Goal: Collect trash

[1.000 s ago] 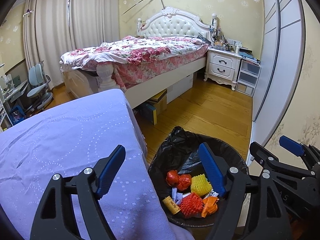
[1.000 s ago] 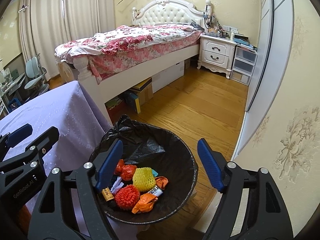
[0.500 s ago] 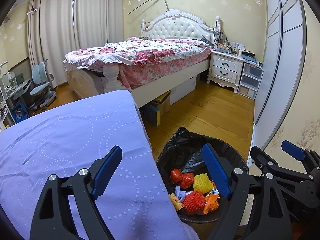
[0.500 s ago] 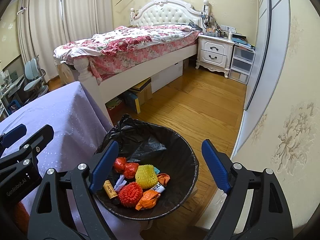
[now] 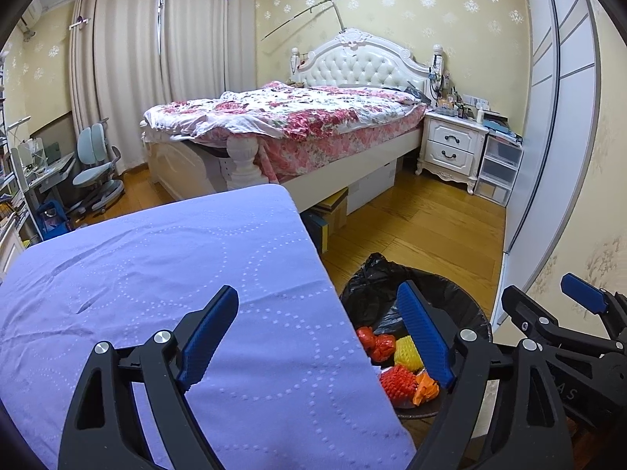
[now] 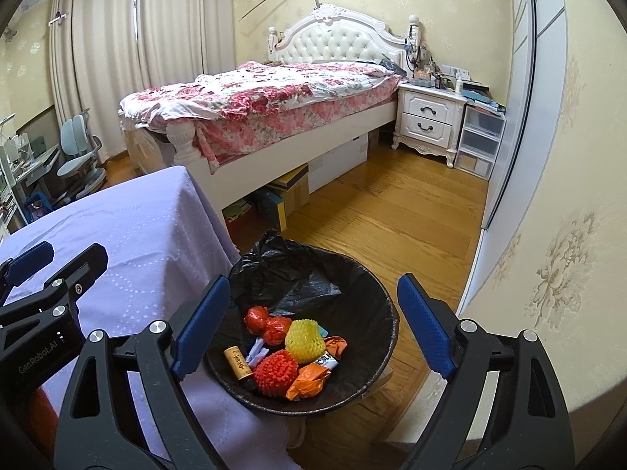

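Black liner fills the trash bin (image 6: 313, 297), which stands on the floor just beside the table (image 5: 156, 274); red, yellow and orange trash (image 6: 290, 352) lies inside. Your left hand-held gripper (image 5: 321, 337) and right hand-held gripper (image 6: 309, 329) have just been opening; both jaws stand wide, nothing between them.

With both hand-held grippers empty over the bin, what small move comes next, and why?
Probably draw both back and stop. The left hand-held gripper and right hand-held gripper, jaws just opened wider, hold nothing; the trash sits in the black-lined bin, and the purple cloth shows none left.
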`<state>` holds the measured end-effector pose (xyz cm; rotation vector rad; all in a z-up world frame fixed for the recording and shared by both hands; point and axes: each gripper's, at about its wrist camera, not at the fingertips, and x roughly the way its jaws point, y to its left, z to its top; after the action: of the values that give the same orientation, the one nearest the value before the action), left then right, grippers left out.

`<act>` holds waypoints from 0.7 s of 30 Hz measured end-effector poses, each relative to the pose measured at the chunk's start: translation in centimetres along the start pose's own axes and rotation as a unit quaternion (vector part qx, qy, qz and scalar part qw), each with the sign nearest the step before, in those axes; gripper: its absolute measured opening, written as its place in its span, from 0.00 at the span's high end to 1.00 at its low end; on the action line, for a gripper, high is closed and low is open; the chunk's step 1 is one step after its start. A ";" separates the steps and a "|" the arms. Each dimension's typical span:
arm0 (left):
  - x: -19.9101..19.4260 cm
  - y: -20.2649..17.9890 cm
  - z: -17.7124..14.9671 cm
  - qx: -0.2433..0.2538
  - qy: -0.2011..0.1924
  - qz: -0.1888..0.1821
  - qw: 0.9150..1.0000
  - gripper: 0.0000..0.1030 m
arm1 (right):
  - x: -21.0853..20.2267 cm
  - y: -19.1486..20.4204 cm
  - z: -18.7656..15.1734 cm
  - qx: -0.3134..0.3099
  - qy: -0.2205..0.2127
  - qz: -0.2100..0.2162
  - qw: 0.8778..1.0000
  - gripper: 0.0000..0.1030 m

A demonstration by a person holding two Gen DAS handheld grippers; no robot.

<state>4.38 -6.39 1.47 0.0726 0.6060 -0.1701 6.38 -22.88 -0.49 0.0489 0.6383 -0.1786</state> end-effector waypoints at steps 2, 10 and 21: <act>-0.6 0.5 -0.1 -0.005 0.001 0.002 1.000 0.19 | -0.6 0.3 0.0 0.000 -0.004 0.004 1.000 0.17; -3.0 1.8 -0.7 -0.013 -0.006 0.012 1.000 0.19 | -3.3 1.7 -0.4 -0.016 -0.021 0.020 0.999 0.16; -5.7 2.9 -1.0 -0.014 -0.019 0.021 0.999 0.18 | -5.8 2.5 -0.7 -0.026 -0.035 0.026 0.999 0.14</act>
<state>-0.26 -2.65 3.99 0.0543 0.5692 -0.1215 1.85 -19.43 2.33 0.0099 0.5703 -0.1135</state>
